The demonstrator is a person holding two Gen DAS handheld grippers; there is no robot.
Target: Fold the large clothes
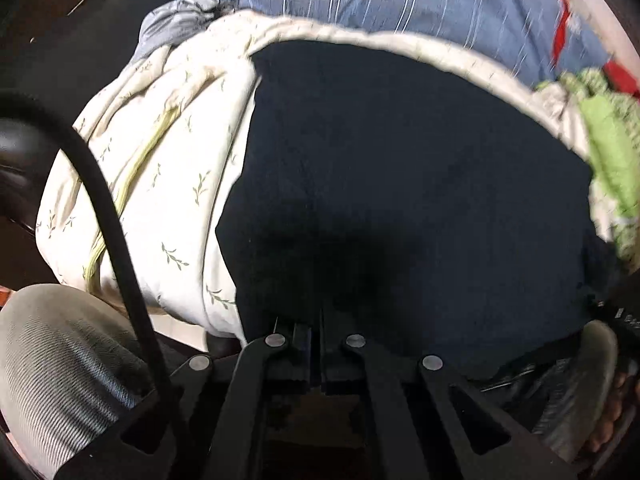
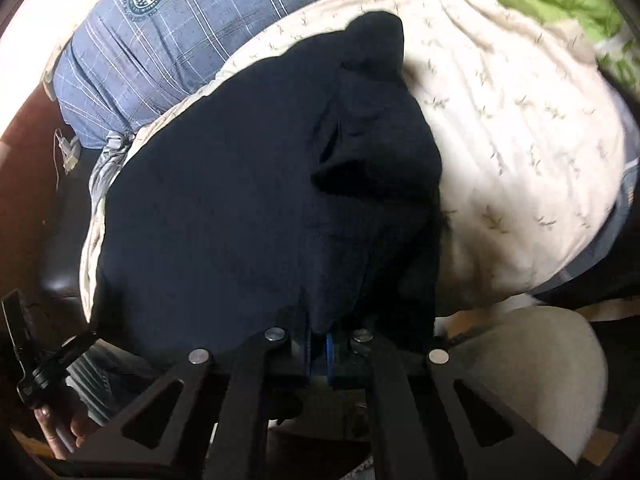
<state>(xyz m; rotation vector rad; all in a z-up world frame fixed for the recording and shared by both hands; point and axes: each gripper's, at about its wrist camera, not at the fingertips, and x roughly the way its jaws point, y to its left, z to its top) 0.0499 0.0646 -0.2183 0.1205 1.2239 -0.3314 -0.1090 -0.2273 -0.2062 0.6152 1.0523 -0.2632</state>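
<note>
From my left camera, the left claw [image 1: 316, 344] is squeezed together on the near edge of the dark blue garment [image 1: 400, 184]. It lies spread on the leafy cream blanket [image 1: 168, 168].

From my right camera, the right claw [image 2: 318, 346] pinches the same near edge. One side is already bunched over. I think the folding has only just started, with most folds left.

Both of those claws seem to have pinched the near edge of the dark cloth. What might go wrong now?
The right gripper holds only a thin pinch of the navy garment, so the hem could slip out on lifting. A bunched fold at its far end may get folded in as a crease. The garment lies on a cream leaf-print quilt, so the left gripper might snag that too.
</note>
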